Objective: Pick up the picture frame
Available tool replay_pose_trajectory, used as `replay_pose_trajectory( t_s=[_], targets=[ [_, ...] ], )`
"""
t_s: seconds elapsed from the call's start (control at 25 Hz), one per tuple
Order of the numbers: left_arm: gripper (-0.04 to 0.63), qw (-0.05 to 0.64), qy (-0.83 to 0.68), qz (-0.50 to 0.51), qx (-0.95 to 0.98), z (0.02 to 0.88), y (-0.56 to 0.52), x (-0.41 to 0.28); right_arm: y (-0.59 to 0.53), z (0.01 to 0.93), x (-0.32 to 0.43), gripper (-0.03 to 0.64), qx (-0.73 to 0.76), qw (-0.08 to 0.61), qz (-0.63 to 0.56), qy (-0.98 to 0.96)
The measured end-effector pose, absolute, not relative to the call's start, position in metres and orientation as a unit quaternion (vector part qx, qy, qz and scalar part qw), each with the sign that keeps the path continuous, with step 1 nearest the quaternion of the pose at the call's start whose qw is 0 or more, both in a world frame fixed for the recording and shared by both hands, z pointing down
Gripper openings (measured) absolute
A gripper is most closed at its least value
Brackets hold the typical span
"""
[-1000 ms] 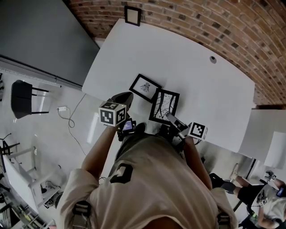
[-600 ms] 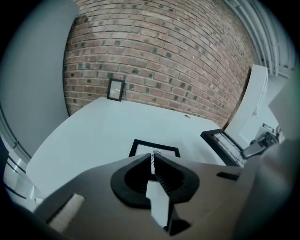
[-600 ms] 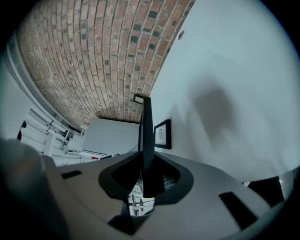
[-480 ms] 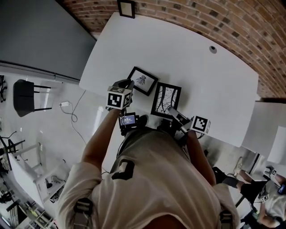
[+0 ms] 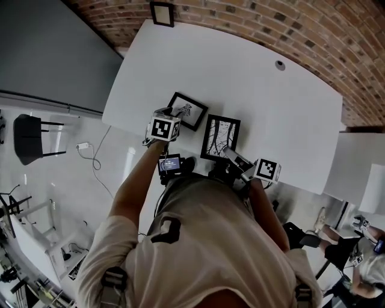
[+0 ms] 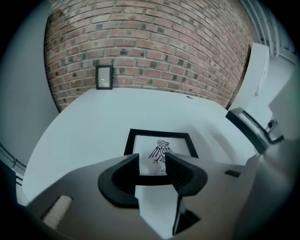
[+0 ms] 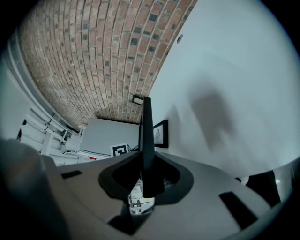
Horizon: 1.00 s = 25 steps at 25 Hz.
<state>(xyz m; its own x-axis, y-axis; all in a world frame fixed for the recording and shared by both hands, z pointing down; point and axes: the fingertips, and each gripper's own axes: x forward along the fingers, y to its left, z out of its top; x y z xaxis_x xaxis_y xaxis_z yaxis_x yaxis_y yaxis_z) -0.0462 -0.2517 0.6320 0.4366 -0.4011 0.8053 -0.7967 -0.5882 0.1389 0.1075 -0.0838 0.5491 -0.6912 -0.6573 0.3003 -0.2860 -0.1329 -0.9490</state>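
Observation:
Two black picture frames lie on the white table [image 5: 264,102]. The smaller one holds a bird print [image 5: 186,110] [image 6: 161,150]. My left gripper [image 5: 170,113] [image 6: 152,166] hovers low over its near edge, pointing steeply down. Its jaws are opening, the frame's near rail shows in the gap, and the pads do not press on it. The taller frame with a branch-like print [image 5: 221,137] is pinched at its near edge by my right gripper [image 5: 233,156] [image 7: 146,180]. In the right gripper view that frame [image 7: 146,131] appears edge-on between the jaws, with the bird frame [image 7: 160,133] beyond.
A third small frame [image 5: 162,13] [image 6: 104,77] leans against the brick wall at the table's far end. A round cable hole [image 5: 280,65] sits far right on the table. A dark chair [image 5: 30,137] stands on the floor to the left. Another white table [image 5: 355,174] is at right.
My left gripper has moved forward and down from the table's near edge to the bird frame. The right gripper has stayed put on the taller frame.

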Motion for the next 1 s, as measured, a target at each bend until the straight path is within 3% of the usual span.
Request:
replay_pose_trajectory(
  t_s=[1.0],
  targets=[
    [0.17, 0.225, -0.387, 0.393, 0.803, 0.648, -0.226, -0.061, -0.073, 0.551, 0.099, 0.057, -0.362, 0.145, -0.659, 0.643]
  ],
)
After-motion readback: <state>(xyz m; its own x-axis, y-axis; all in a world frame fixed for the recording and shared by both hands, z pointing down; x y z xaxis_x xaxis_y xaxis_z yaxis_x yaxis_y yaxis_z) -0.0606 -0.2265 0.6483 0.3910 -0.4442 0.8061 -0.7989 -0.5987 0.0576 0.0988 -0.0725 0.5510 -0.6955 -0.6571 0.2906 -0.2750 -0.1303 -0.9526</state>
